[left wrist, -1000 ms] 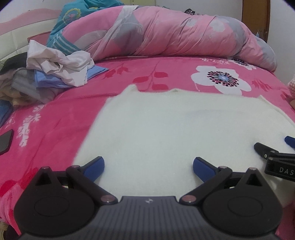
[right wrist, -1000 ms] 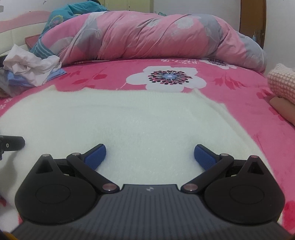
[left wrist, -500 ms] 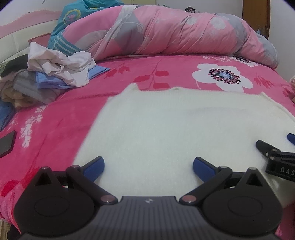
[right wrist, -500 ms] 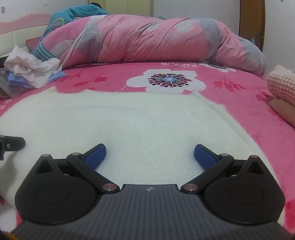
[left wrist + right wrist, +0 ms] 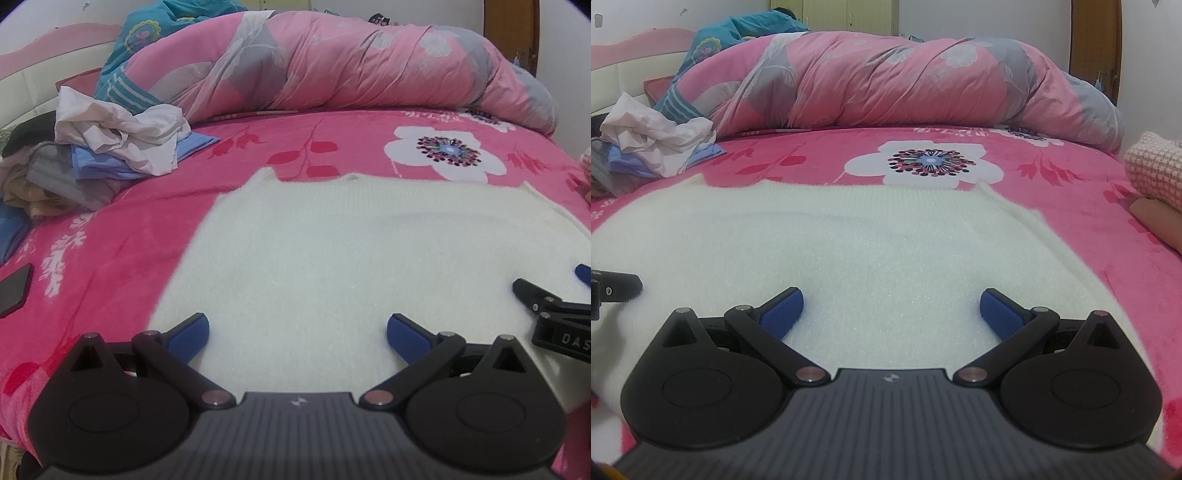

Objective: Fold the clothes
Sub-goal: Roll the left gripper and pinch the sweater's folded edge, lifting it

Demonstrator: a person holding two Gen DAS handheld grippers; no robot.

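Both your grippers hover spread over the garment, gripping nothing.

Your left gripper point(image 5: 297, 330) and right gripper point(image 5: 892, 308) sit side by side above the near edge of the flat cream-white knitted sweater point(image 5: 351, 251) on the pink floral bedspread point(image 5: 1052, 173); crumpled clothes pile point(image 5: 110, 140) far left.

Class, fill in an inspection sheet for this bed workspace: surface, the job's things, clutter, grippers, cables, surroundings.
Surface: pink floral blanket covering the bed.
Job's things: white knit garment spread flat, near both grippers.
Clutter: heap of unfolded clothes at far left; dark flat object at left edge; knitted pink item at right.
Grippers: left gripper open over the garment; right gripper open over it, holding nothing.
Cables: nothing seen.
Surroundings: rolled pink duvet along the far side; headboard left; wooden frame by the wall.
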